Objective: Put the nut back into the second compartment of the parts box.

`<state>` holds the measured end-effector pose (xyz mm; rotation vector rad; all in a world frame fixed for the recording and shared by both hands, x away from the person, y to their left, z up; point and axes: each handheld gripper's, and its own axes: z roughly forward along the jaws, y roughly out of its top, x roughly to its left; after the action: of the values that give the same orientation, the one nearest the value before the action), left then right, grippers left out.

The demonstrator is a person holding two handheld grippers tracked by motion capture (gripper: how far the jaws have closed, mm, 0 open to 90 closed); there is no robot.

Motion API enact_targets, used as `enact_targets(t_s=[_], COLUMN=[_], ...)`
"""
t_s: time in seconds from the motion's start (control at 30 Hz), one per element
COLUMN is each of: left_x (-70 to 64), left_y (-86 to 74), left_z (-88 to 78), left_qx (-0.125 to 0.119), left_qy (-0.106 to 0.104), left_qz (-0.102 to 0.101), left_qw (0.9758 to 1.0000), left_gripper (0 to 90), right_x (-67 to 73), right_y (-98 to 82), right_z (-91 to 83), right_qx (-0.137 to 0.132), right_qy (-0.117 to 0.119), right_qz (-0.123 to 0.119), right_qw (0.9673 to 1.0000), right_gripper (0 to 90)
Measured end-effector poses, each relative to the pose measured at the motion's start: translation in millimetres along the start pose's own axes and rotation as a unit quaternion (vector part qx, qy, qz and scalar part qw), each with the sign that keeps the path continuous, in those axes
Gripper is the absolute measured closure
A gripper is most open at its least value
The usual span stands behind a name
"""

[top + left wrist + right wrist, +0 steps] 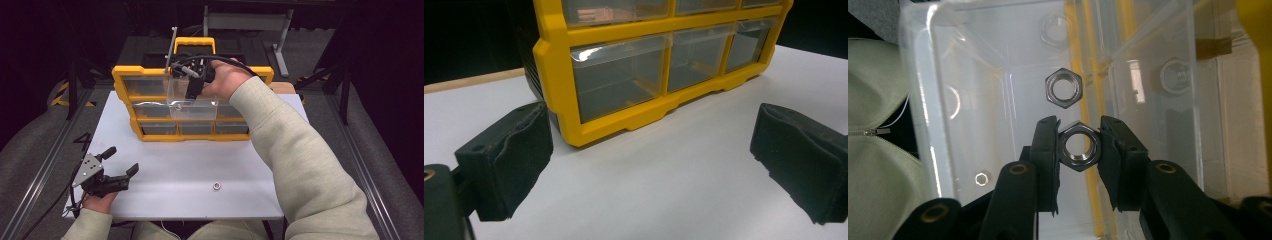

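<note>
A yellow organizer (125,75) with clear drawers stands at the back of the white table. One clear drawer (176,95) is pulled out of its middle. My right gripper (193,93) reaches down into that drawer (973,100). In the right gripper view, the right gripper (1078,136) is shut on a steel hex nut (1078,146), one jaw on each side of it. A second hex nut (1063,88) lies on the drawer floor just beyond. My left gripper (122,160) rests at the front left of the table, open with nothing between its jaws (649,160).
A loose hex nut (217,186) lies on the white table (200,160) near its front edge. The organizer's bottom row of drawers (619,80) is closed. Dark floor and metal frames surround the table.
</note>
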<state>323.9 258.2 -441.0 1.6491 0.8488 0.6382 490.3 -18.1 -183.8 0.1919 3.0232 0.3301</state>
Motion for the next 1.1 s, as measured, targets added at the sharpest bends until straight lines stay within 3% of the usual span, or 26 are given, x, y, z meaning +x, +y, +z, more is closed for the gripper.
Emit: enact_targets(t_s=[0.17, 0.33, 0.47, 0.63, 0.87, 1.1], left_x=[-0.2, -0.4, -0.2, -0.1, -0.4, -1.3], left_y=[0.0, 0.1, -0.2, -0.3, -0.2, -0.1], left_z=[-0.1, -0.1, 0.1, -0.1, 0.6, 3.1], left_qx=[0.0, 0.001, 0.001, 0.0, 0.001, 0.002], left_qy=[0.001, 0.0, 0.001, 0.0, 0.0, -0.002], left_qz=[-0.001, 0.0, -0.001, -0.001, -0.001, -0.001], left_qw=[1.0, 1.0, 1.0, 1.0, 1.0, 1.0], left_gripper=[4.3, 4.3, 4.4, 4.4, 4.3, 4.3], right_x=[-3.9, -4.3, -2.5, -0.7, 4.9, 9.1], right_y=[-0.2, 0.5, -1.0, -4.7, -23.4, -51.9], right_z=[2.3, 1.6, -1.8, -7.3, -35.9, -69.8], right_qx=[-0.006, 0.002, -0.018, -0.021, -0.058, -0.072], right_qy=[0.018, 0.02, 0.013, -0.001, -0.03, -0.062], right_qz=[-0.002, -0.005, -0.001, -0.004, 0.006, 0.026], right_qw=[0.9998, 0.9998, 0.9998, 0.9998, 0.9979, 0.9951], right_gripper=[69.4, 69.2, 62.0, 59.3, 57.3, 42.1])
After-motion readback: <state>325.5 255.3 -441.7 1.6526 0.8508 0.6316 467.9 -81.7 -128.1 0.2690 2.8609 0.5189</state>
